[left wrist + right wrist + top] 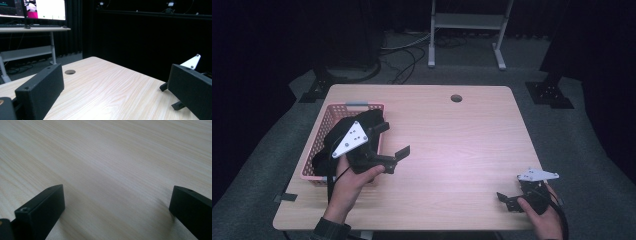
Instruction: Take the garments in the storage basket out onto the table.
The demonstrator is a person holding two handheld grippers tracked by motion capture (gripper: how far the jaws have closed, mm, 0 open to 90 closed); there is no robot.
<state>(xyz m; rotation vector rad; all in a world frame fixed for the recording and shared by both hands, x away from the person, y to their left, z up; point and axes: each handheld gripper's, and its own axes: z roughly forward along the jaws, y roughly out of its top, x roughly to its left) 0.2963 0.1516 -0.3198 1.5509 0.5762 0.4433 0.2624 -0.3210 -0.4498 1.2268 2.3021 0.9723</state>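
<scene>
I am holding my left gripper (399,159) just beside the pink basket (318,145), on the side toward the middle of the table (452,150), with its jaws spread wide and nothing between them. In the left gripper view the jaws are framing only bare wood and the table's round hole (70,72), so I am pointing away from the basket, not into it. A dark cloth (357,125) is lying heaped in the basket, partly hidden behind my hand; I judge it to be what I am working on, kept in the basket so it stays gathered in one place.

My right gripper (507,200) is resting well away from the basket, near the table's front edge on the far side from it, jaws likewise apart and empty over plain wood. I am parking it low there, probably so that it leaves the middle free for the left.
</scene>
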